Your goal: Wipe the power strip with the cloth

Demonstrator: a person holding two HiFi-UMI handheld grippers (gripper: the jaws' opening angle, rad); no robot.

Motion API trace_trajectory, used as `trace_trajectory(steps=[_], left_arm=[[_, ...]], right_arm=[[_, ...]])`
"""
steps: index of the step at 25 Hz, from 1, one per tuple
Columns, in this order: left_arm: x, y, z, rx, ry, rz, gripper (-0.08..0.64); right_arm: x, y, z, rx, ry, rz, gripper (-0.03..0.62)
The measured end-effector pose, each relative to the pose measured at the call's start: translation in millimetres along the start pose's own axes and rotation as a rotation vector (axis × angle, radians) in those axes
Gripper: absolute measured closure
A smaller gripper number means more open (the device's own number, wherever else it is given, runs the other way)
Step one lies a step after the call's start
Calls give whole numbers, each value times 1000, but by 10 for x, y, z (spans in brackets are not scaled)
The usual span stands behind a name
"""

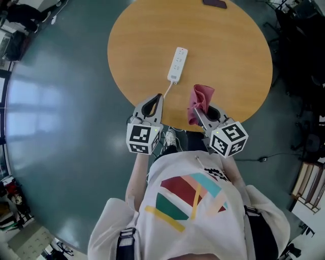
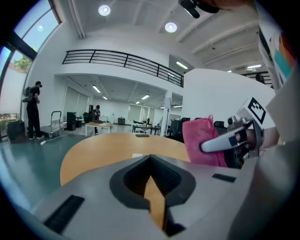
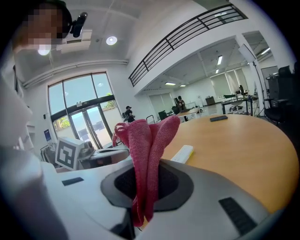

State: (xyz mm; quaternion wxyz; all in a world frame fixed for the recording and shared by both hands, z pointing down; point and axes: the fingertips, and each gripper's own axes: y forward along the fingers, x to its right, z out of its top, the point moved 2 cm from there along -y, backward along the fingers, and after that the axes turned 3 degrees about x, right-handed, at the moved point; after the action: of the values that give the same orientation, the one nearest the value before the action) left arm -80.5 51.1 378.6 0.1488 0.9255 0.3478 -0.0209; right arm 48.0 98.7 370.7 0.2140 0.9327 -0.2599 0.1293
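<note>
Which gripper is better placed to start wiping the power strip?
Right. The right gripper is shut on the cloth, not far from the power strip. The left gripper is shut and holds nothing.

A round wooden counter (image 1: pixel 233 61) stands on a teal floor (image 1: pixel 61 127). A dark flat object (image 1: pixel 215 3) lies at its far edge. Dark chairs (image 1: pixel 299 30) stand far right.

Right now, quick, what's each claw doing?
Left claw: closed, holding nothing.
Right claw: closed on the pink cloth.
</note>
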Motion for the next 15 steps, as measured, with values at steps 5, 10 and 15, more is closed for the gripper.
trace_trajectory(steps=[5, 10, 15], left_arm=[[-85, 589, -380, -144, -46, 4, 517], [-109, 1141, -795, -322, 1, 72, 517], [-246, 1375, -1107, -481, 36, 61, 517]], right_arm=[[284, 361, 129, -57, -59, 59, 552], [714, 805, 175, -278, -256, 276, 554], [837, 1523, 311, -434, -276, 508, 552]])
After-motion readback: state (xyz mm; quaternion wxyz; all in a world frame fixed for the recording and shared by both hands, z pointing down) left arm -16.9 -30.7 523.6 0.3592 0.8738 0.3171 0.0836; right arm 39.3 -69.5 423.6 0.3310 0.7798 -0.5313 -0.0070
